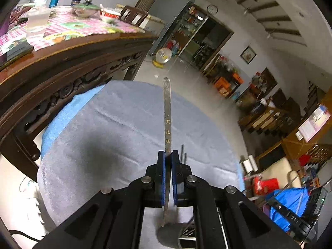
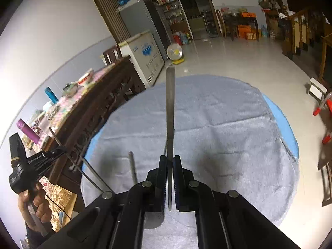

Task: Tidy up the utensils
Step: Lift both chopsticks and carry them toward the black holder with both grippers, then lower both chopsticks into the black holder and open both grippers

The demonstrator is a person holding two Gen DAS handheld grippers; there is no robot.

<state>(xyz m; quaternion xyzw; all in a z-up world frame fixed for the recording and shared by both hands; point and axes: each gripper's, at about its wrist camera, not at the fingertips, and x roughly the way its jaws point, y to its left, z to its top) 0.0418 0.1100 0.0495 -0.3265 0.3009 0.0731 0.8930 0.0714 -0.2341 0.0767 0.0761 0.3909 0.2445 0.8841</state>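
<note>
My left gripper point(image 1: 168, 155) is shut on a flat steel utensil handle point(image 1: 167, 112) with gold characters; the handle points away over the grey towel point(image 1: 103, 128), and its lower end sits by a metal holder point(image 1: 186, 234) at the bottom edge. My right gripper point(image 2: 170, 159) is shut on a second steel utensil handle point(image 2: 170, 103), held upright above the same towel point(image 2: 217, 124). A loose metal rod-like utensil point(image 2: 132, 166) stands just left of the right gripper. In the right wrist view the left gripper point(image 2: 62, 148) shows at the far left, holding its utensil.
A carved dark wood table point(image 1: 62, 66) with a pink checked cloth, bowls and a plastic cup point(image 1: 38, 23) stands left of the towel-covered round table. A white chest freezer point(image 2: 143, 60) and a fan point(image 2: 174, 52) stand beyond. Tiled floor lies to the right.
</note>
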